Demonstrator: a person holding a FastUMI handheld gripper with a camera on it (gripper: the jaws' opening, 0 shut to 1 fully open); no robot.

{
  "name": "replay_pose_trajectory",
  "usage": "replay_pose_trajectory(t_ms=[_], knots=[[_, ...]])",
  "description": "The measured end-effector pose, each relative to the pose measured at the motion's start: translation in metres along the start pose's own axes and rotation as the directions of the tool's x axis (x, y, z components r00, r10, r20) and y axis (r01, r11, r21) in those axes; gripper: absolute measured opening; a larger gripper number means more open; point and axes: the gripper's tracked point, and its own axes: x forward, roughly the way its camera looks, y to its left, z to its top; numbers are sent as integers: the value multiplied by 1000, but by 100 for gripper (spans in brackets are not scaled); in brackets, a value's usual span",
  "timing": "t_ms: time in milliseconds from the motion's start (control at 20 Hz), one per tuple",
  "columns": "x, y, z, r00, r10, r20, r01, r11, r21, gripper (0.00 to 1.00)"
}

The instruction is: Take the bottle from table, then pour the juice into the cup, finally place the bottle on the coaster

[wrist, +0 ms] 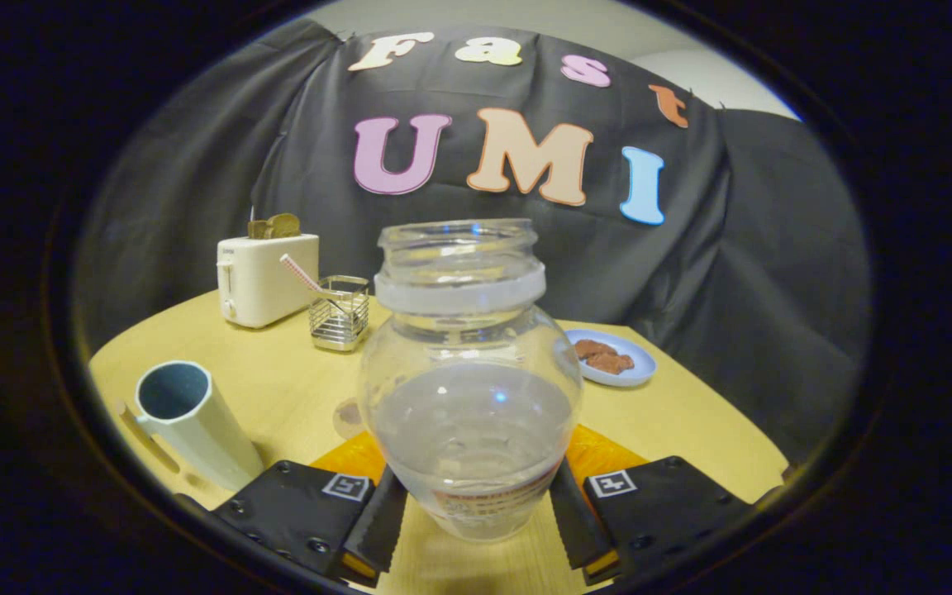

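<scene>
The gripper [476, 512] clasps the open, part-filled bottle [471, 388] between both fingers, upright over the orange coaster [600, 454]; the cup [191, 421] stands left of the bottle.

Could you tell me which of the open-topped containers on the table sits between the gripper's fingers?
The clear bottle; the cup and wire holder stand apart, off to its side.

Toaster [268, 279] beside wire holder [339, 312] with straw; plate [612, 358] of cookies.
</scene>
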Motion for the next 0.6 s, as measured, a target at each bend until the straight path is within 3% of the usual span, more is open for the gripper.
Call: replay_pose_trajectory(t_ms=[350, 500, 600], knots=[[-23, -18, 31, 988, -142, 62, 151, 971, -187, 80], [-29, -19, 45, 979, -179, 99, 201, 935, -293, 80], [-36, -21, 57, 968, -211, 139, 248, 892, -379, 80]])
